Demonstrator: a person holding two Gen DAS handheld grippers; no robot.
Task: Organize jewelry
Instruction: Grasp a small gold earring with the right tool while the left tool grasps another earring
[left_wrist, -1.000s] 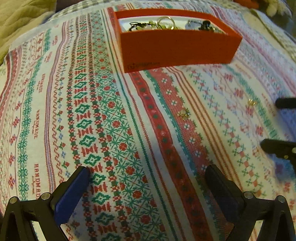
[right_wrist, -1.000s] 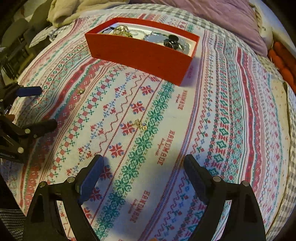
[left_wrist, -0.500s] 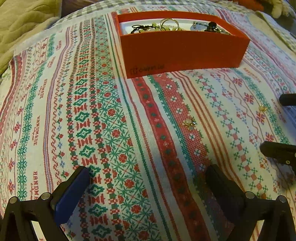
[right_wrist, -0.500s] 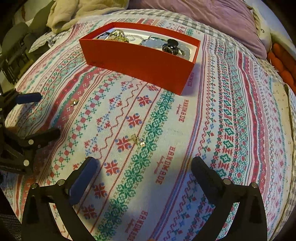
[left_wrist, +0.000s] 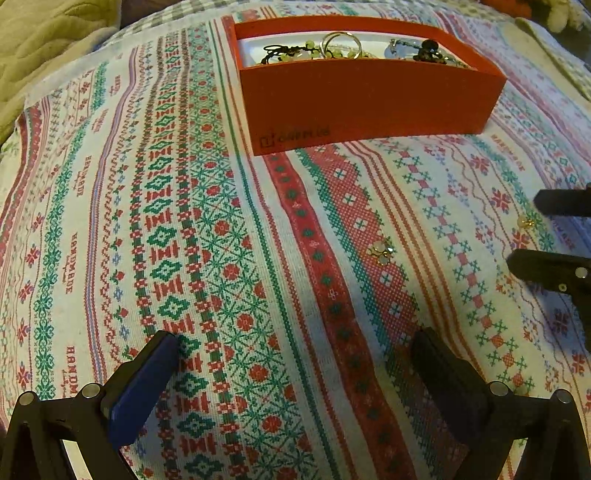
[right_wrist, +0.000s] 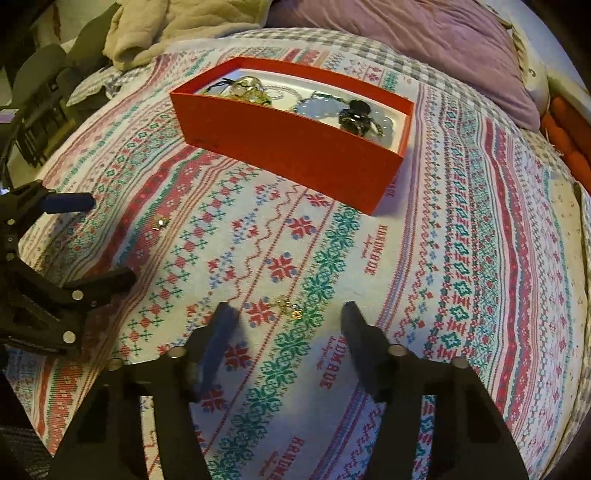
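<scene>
As its jaws have just been closing, the right gripper (right_wrist: 290, 326) now brackets a small gold earring (right_wrist: 290, 308) on the cloth (right_wrist: 461, 258), not yet pinched; a pickup looks imminent. The left gripper (left_wrist: 295, 354) stays spread and empty. Farther off, the red box (right_wrist: 295, 147) holds tangled jewelry.

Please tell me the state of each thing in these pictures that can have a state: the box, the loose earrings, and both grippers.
Red box: open, no lid, jewelry inside.
Earring near the right gripper: loose on the cloth, between the fingertips, not gripped.
Second earring: loose on the cloth, untouched.
Right gripper: open, jaws have just been closing around the earring.
Left gripper: open, empty.
</scene>
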